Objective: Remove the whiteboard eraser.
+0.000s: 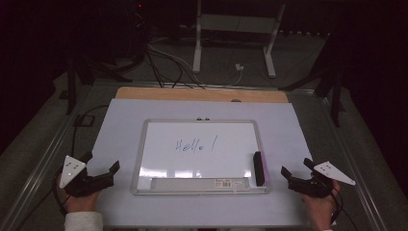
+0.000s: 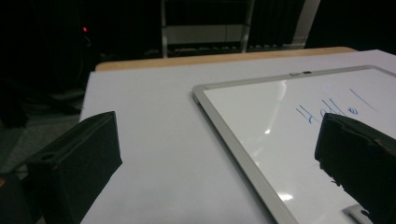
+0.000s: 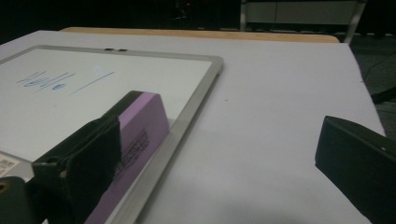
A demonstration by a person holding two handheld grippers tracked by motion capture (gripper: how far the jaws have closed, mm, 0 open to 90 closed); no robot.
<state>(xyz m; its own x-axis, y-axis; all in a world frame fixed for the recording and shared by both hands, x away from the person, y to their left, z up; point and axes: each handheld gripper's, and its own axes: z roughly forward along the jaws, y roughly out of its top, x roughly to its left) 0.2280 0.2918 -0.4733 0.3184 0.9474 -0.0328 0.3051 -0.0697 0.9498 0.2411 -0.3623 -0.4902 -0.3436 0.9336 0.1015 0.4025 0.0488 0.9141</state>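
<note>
A silver-framed whiteboard (image 1: 144, 159) lies flat in the middle of the table, with "Hello!" (image 1: 195, 144) written on it in blue. A purple eraser with a black top (image 1: 259, 168) rests on the board's right side by the frame. My left gripper (image 1: 103, 168) is open at the table's left front, left of the board, which also fills the right of the left gripper view (image 2: 243, 154). My right gripper (image 1: 296, 169) is open at the right front, just right of the eraser (image 3: 140, 135). Both hold nothing.
The whiteboard's pen tray (image 1: 199, 183) runs along its near edge. A white sheet (image 1: 125, 120) covers the wooden table (image 1: 144, 93). Behind the table stand a white metal frame (image 1: 197, 43), dark cables (image 1: 163, 67) and black stands on the floor.
</note>
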